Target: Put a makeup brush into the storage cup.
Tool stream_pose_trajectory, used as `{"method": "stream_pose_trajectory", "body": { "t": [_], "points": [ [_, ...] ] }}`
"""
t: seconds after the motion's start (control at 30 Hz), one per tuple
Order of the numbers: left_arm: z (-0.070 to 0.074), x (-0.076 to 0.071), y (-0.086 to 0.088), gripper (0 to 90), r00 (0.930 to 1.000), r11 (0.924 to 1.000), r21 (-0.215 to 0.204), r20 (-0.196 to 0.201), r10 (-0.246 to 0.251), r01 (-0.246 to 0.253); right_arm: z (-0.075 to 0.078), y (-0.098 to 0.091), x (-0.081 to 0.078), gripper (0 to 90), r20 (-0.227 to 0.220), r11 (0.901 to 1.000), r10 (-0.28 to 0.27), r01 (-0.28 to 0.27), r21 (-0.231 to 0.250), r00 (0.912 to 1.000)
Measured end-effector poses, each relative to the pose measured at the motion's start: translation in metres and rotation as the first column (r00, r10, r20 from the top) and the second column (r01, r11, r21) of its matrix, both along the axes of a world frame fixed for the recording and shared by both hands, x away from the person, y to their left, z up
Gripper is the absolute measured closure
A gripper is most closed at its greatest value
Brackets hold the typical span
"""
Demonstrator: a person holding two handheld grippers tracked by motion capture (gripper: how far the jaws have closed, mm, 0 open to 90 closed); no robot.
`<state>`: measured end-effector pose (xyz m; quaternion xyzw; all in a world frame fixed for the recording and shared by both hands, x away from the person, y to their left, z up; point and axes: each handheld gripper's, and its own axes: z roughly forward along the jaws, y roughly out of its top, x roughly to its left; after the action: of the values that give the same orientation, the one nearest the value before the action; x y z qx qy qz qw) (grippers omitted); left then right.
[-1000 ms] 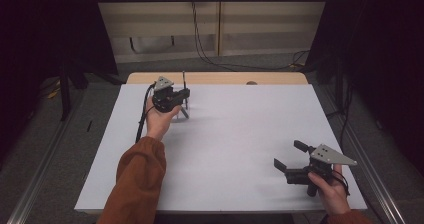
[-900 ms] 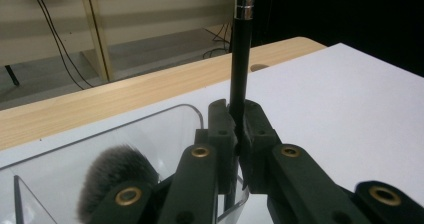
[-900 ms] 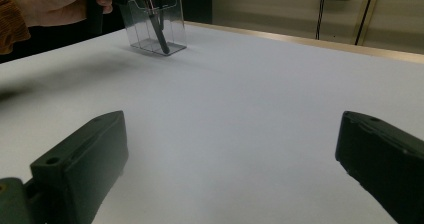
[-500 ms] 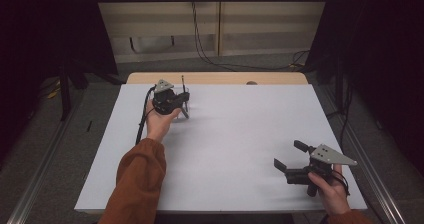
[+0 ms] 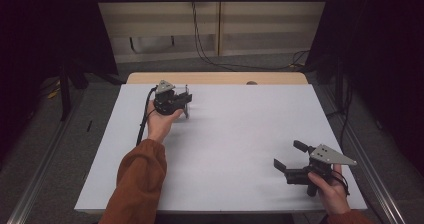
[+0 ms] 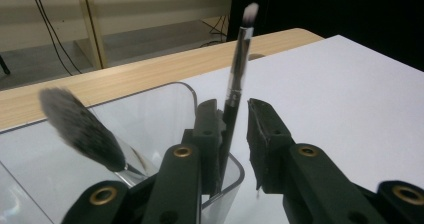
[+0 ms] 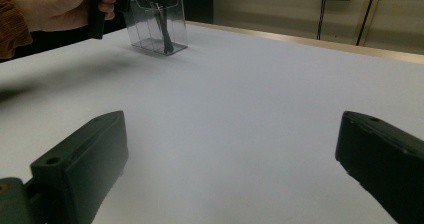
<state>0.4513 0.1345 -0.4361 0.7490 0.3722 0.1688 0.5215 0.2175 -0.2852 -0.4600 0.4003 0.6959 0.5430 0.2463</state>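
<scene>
A clear plastic holder [image 6: 150,109] stands at the table's far left, also seen as the holder [image 7: 157,26] in the right gripper view. A fluffy dark brush [image 6: 82,129] leans inside it. A thin black brush [image 6: 239,59] with a pale tip stands upright at the holder's rim, between the jaws of my left gripper [image 6: 235,109]. Those jaws have just been opening: the brush rests against the left pad and the right pad stands off it. In the high view my left gripper [image 5: 182,101] sits at the holder. My right gripper [image 5: 287,154] lies low near the front right, wide open with nothing between its jaws.
A white sheet [image 5: 235,134] covers the table, with a bare wooden strip [image 5: 215,78] along the far edge. Cables [image 5: 200,39] hang down the wall behind. Dark curtains flank both sides.
</scene>
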Motion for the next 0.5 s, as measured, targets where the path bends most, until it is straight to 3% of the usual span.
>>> {"method": "stream_pose_trajectory", "body": {
  "t": [0.5],
  "points": [
    [0.0009, -0.0107, 0.0058, 59.0, 0.9997, 1.0000, -0.002, 0.024, 0.009, -0.009, 0.0000, -0.0003, 0.0001, 0.0, -0.001, 1.0000, -0.001, 0.001, 0.001, 1.0000]
  ]
}}
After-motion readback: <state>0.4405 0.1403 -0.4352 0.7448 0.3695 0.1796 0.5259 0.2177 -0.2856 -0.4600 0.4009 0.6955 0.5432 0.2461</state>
